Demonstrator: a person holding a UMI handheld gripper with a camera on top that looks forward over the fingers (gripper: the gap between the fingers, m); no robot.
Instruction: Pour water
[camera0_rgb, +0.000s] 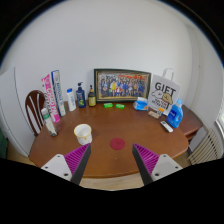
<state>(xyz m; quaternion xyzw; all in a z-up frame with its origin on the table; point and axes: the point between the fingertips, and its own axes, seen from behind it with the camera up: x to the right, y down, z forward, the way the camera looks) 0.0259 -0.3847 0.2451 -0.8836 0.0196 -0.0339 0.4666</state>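
Note:
A white paper cup (83, 133) stands on the round wooden table (130, 125), just beyond my left finger. A small red coaster or lid (118, 144) lies flat on the table ahead, between the two fingers. Several bottles (80, 97) stand at the far left near a framed photo. My gripper (112, 162) hovers over the table's near edge, open wide, with nothing between its magenta pads (75, 159).
A framed group photo (121, 83) leans on the white wall at the back. A "GIFT" sign (163, 95) and blue items (175, 116) sit at the right. Green objects (114, 105) lie before the photo. A wooden chair (35, 108) stands at the left.

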